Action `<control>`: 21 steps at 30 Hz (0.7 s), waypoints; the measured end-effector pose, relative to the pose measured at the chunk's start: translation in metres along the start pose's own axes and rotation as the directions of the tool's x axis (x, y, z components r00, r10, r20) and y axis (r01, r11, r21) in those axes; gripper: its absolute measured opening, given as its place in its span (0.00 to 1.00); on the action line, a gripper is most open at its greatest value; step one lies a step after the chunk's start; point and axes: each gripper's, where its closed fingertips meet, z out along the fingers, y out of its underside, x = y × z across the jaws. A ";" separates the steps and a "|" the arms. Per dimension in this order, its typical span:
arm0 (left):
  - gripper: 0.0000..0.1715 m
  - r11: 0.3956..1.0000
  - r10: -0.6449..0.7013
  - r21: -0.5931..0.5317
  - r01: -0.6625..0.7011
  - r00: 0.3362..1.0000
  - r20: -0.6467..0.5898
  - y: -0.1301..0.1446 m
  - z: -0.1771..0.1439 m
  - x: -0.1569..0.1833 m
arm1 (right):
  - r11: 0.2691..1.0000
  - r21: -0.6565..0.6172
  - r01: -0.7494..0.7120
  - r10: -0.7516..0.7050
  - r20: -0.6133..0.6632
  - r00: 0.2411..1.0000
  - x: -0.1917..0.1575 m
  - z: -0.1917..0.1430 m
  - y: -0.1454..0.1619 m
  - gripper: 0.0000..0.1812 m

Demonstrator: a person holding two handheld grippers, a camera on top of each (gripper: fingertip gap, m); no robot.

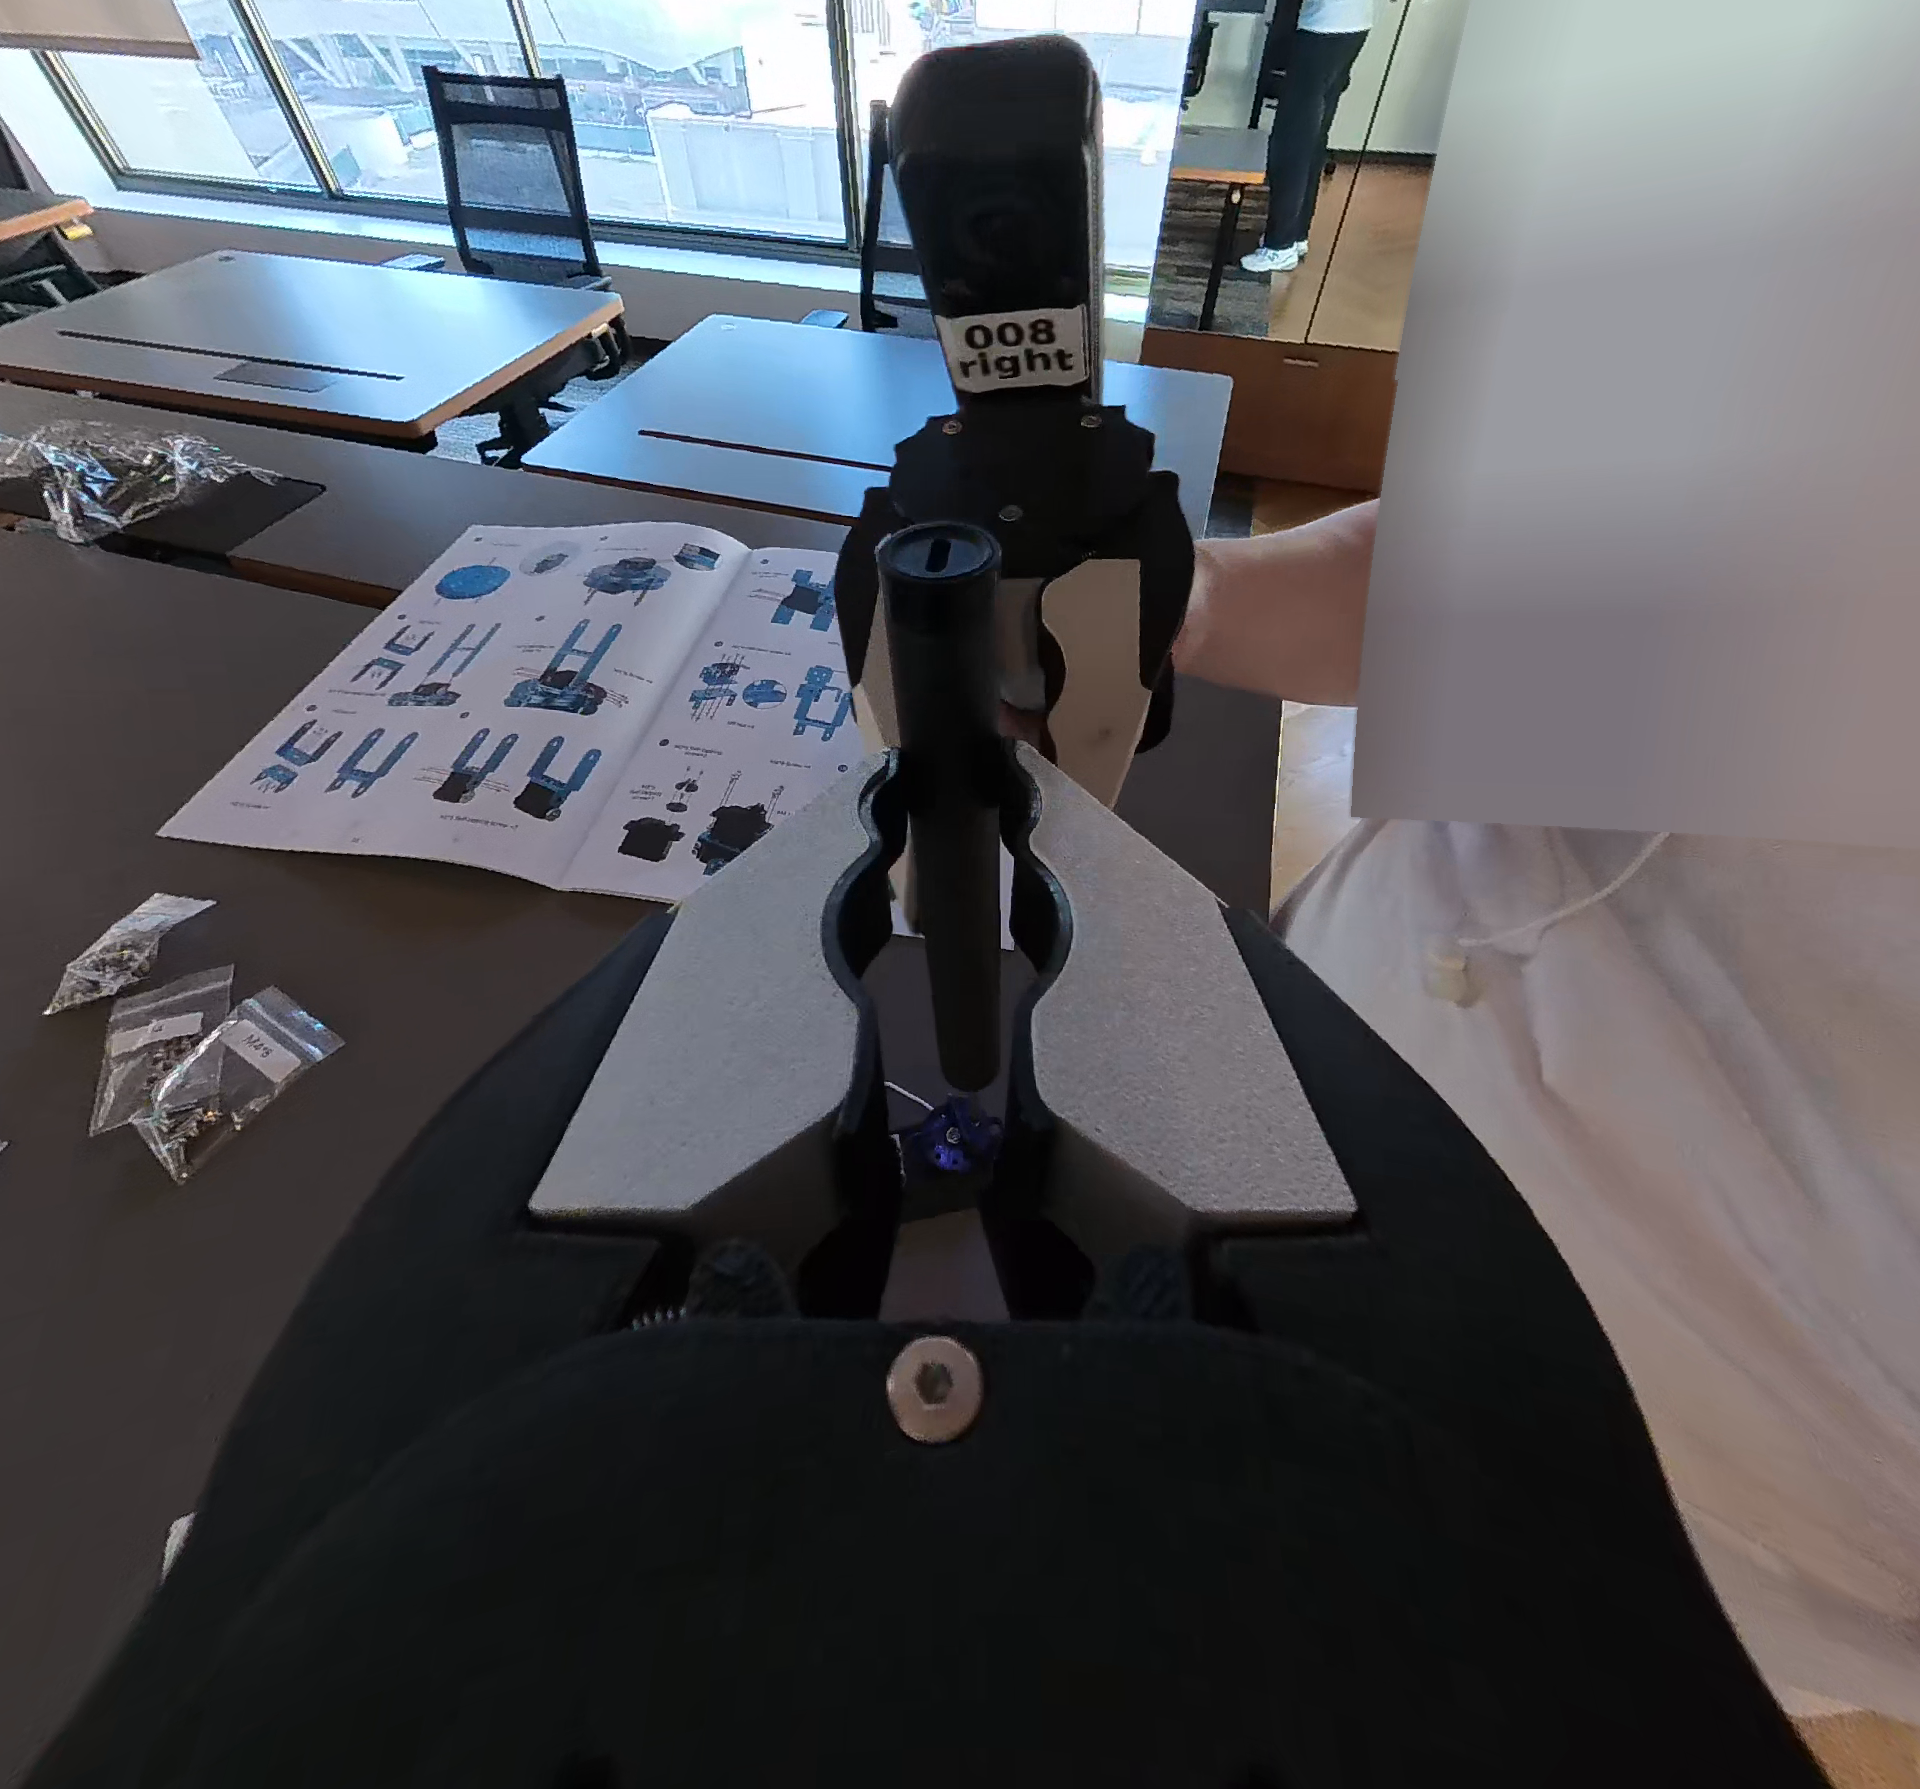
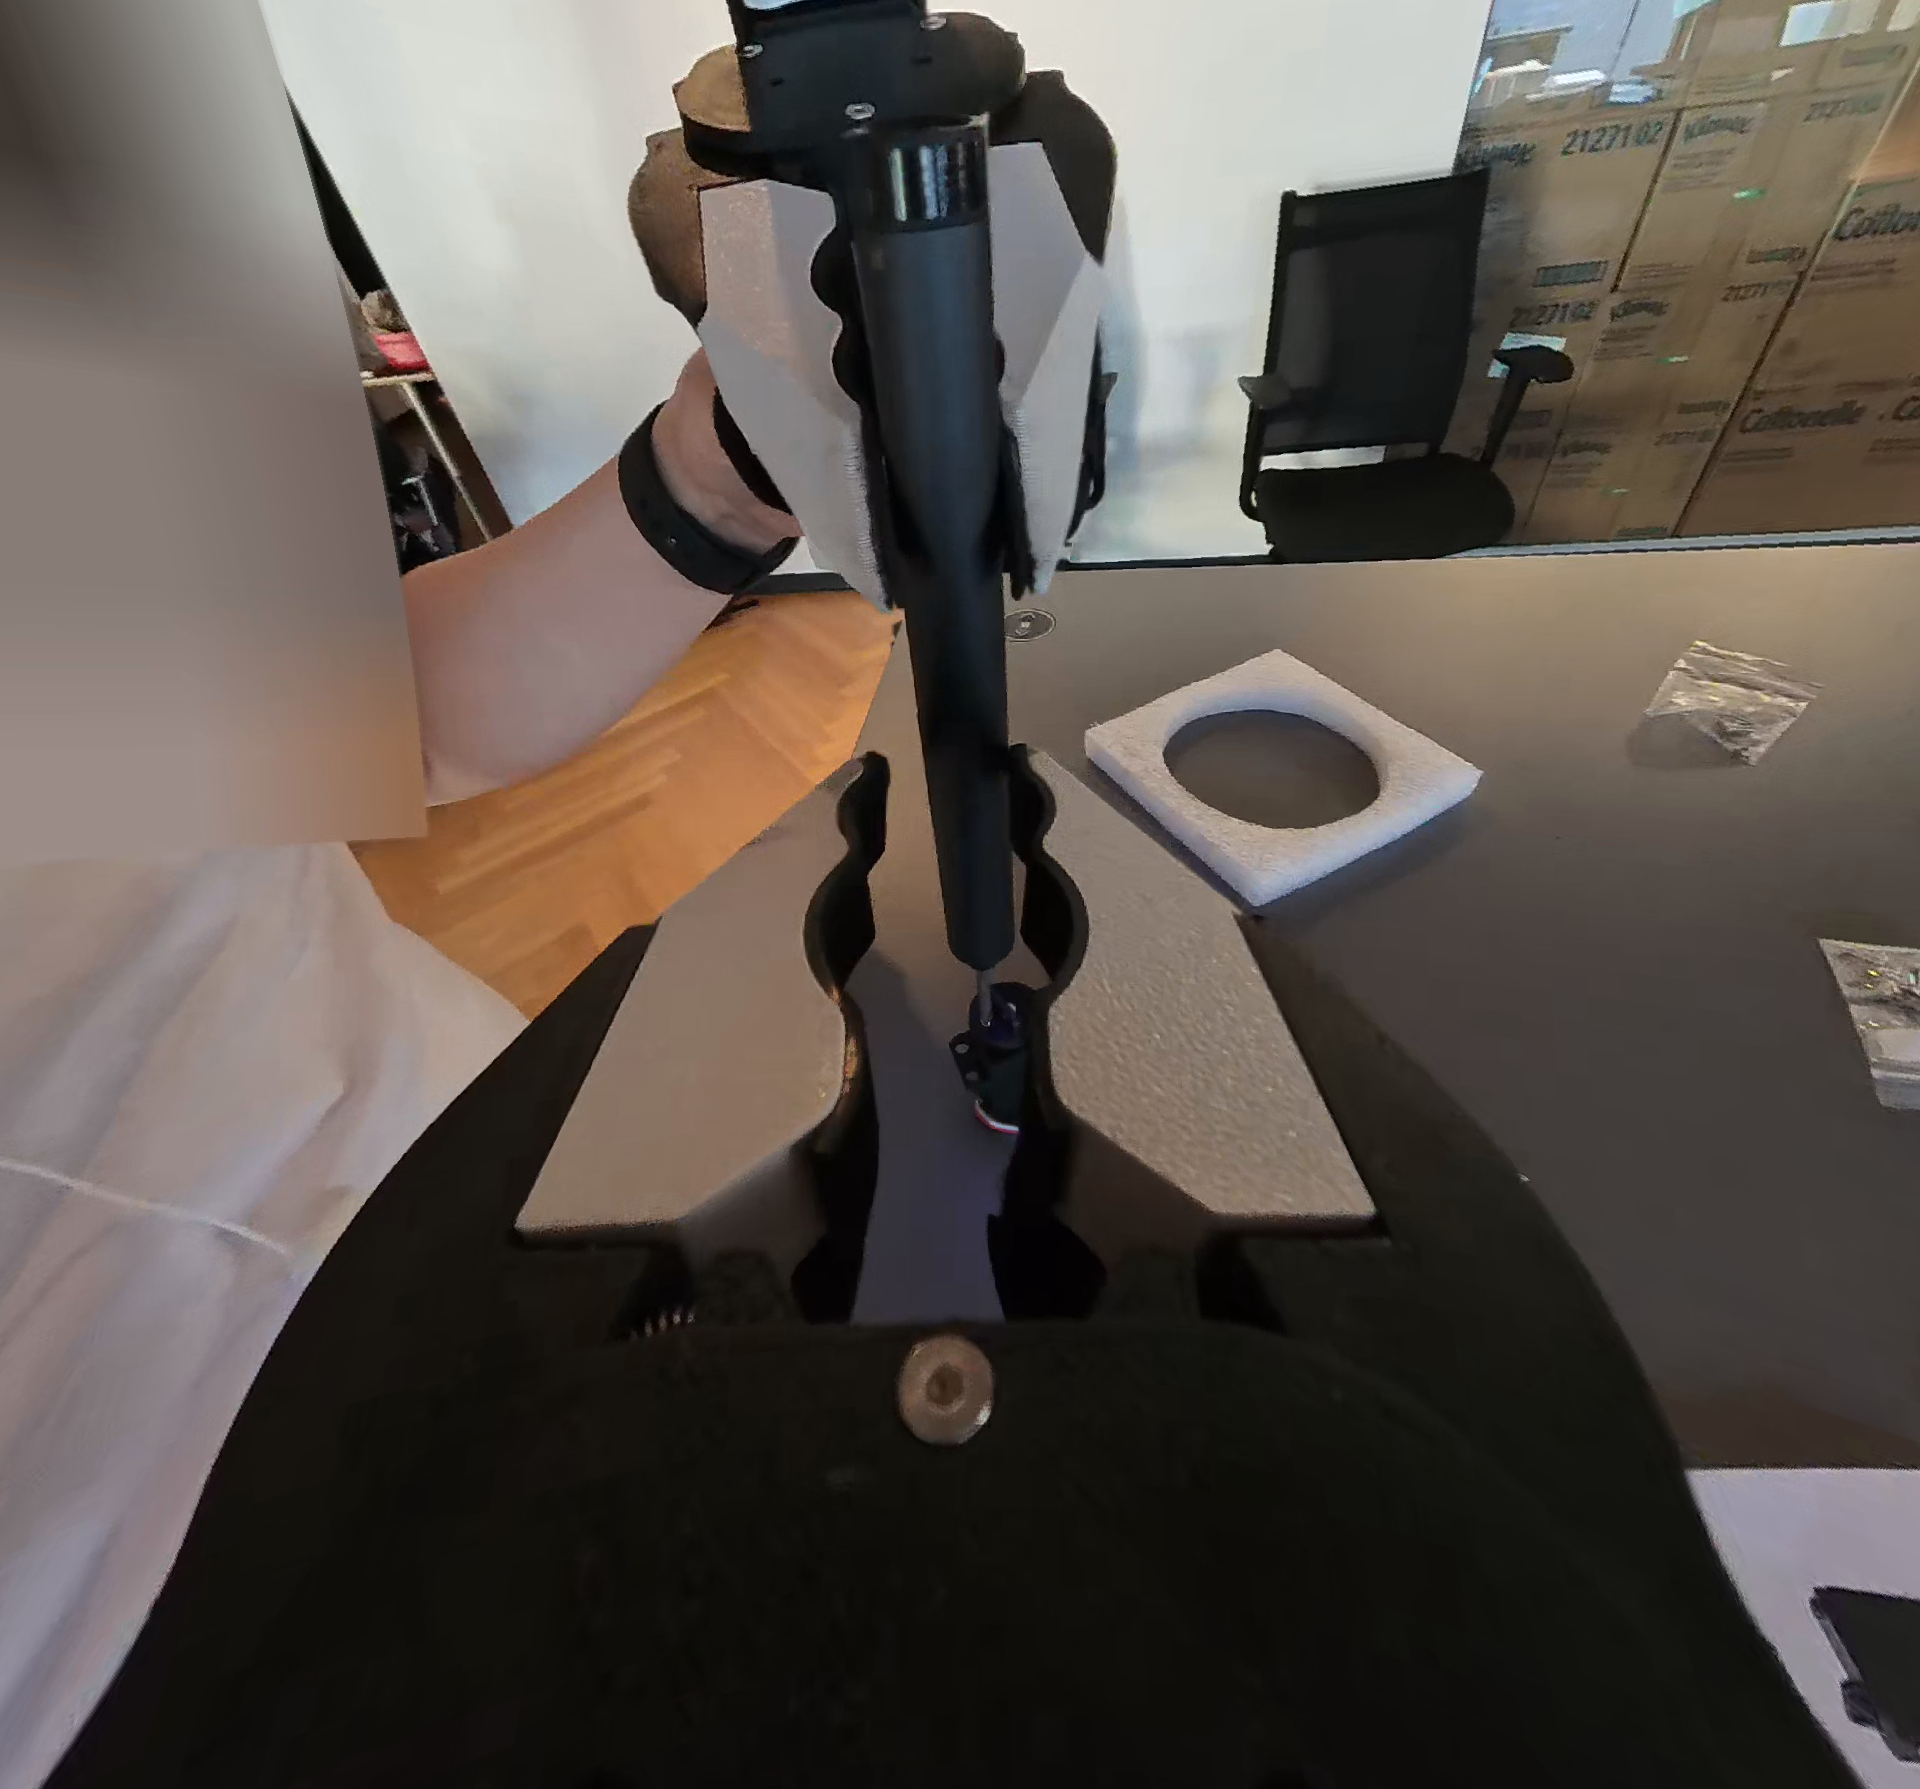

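My left gripper is shut on an upright black screwdriver and grips its handle at the fingertips. It also shows in the right wrist view, still on the screwdriver. The driver's tip rests on a small blue-and-black part on the dark table. My right gripper faces the left one. Its jaws stand a little apart around the shaft. The part sits by the inner edge of its right finger. The right gripper also shows in the left wrist view.
An open instruction booklet and small bags of screws lie to the left. A white foam square with a round hole and more bags lie on the table. A person in a white shirt stands at the table edge.
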 end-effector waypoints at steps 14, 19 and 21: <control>0.09 1.000 0.007 0.006 -0.007 1.000 0.006 0.001 0.000 0.000 | 0.999 0.028 0.023 -0.021 -0.046 0.999 0.004 0.005 -0.005 0.08; 0.09 1.000 0.006 0.009 -0.006 1.000 0.005 0.001 -0.001 0.000 | 0.999 0.016 0.036 -0.035 -0.062 0.997 0.005 0.005 -0.005 0.08; 0.09 1.000 0.010 0.006 -0.010 1.000 0.006 0.001 -0.001 0.000 | 0.999 0.012 0.043 -0.042 -0.067 0.997 0.005 0.005 -0.005 0.08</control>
